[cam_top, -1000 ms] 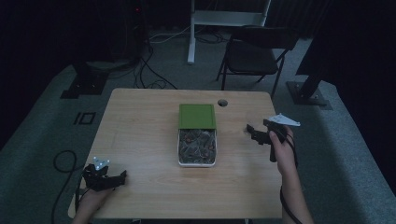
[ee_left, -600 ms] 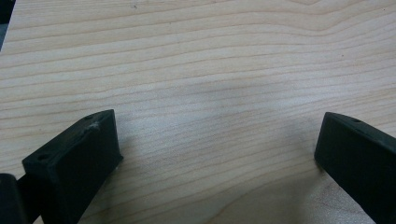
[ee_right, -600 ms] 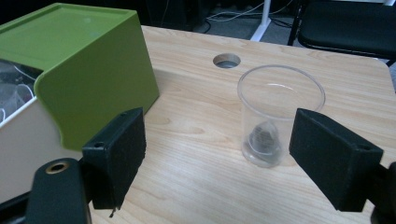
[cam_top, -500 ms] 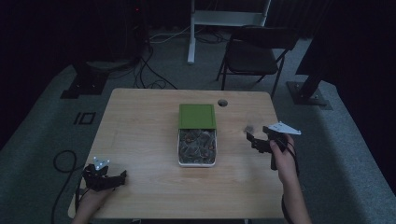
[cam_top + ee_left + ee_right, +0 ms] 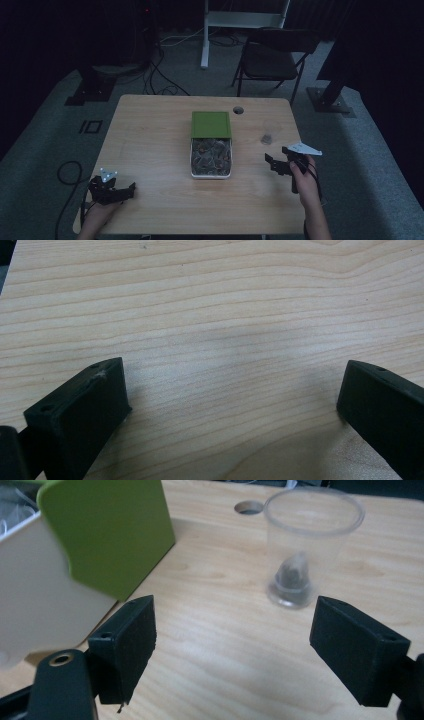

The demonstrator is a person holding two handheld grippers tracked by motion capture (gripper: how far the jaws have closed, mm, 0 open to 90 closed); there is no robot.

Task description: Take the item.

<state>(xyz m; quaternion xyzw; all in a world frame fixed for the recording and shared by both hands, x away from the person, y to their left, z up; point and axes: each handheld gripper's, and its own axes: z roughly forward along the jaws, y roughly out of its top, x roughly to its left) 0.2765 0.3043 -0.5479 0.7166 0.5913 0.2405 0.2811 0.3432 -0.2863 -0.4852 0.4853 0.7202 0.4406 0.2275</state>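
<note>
The right gripper hangs spread near a clear cup holding a small dark lump. The left gripper rests spread on the bench.

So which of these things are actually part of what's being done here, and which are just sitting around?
Part of the job:
- clear plastic cup holding a small dark tea bag
- white box of tea bags with its slid-back green lid
- right gripper, open, facing the cup

Just lying about:
- left gripper, open over bare wooden table
- black folding chair
- floor cables
</note>
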